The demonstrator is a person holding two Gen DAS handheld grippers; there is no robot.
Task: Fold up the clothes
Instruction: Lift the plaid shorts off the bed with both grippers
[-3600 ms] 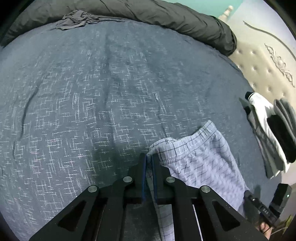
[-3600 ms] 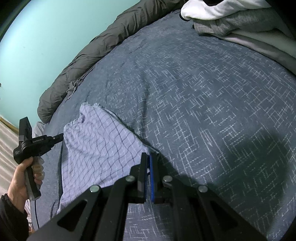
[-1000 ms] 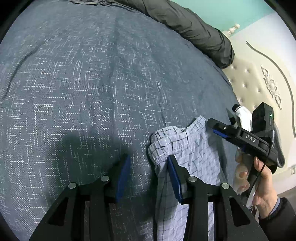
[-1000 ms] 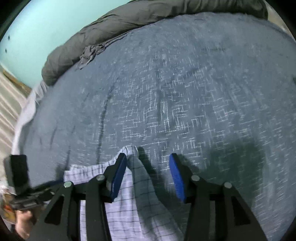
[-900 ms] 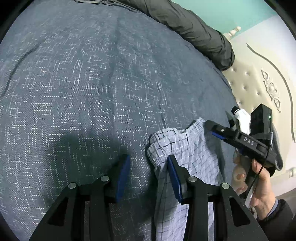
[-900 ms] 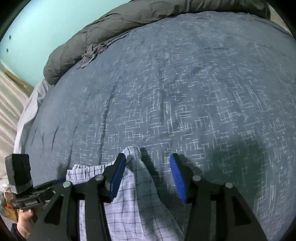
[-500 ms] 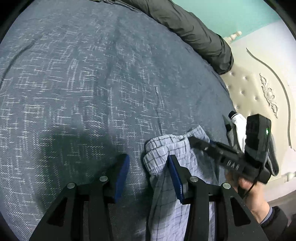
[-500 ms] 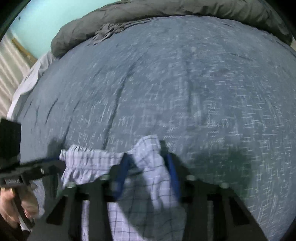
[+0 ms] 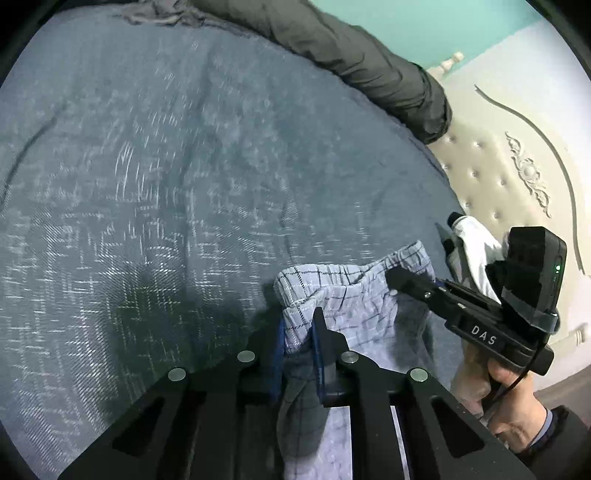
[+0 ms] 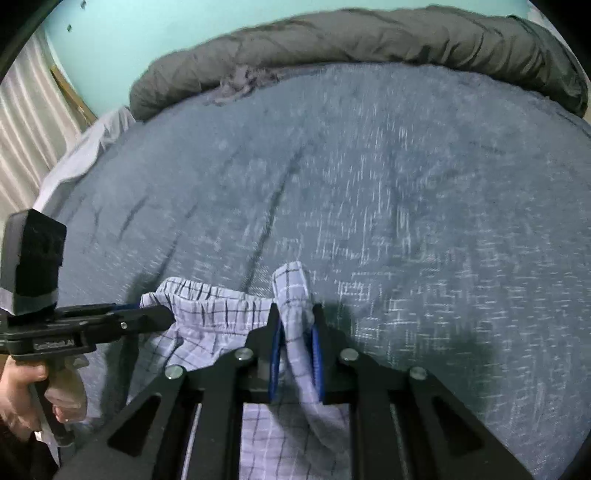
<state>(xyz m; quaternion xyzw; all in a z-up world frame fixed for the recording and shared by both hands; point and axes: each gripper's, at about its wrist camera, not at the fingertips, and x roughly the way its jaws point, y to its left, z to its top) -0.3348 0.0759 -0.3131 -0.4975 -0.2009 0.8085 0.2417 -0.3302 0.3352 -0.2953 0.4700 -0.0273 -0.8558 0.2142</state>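
Your left claw [image 9: 298, 332] is closing on one corner of the pale blue checked cotton shorts [image 9: 354, 295], with the gathered waistband pinched between its blue pads, and your right claw [image 10: 295, 332] is closing on the opposite corner the same way. You look to be at the pick-up for a fold: next, lift both corners evenly and carry them forward over the cloth hanging beneath. Ahead of both claws stretches the dark blue flecked bedspread [image 10: 406, 206], a rolled grey duvet [image 10: 369, 40] at its far edge, a turquoise wall [image 10: 147, 26] beyond, and a cream tufted headboard [image 9: 491, 162] to your left claw's right.
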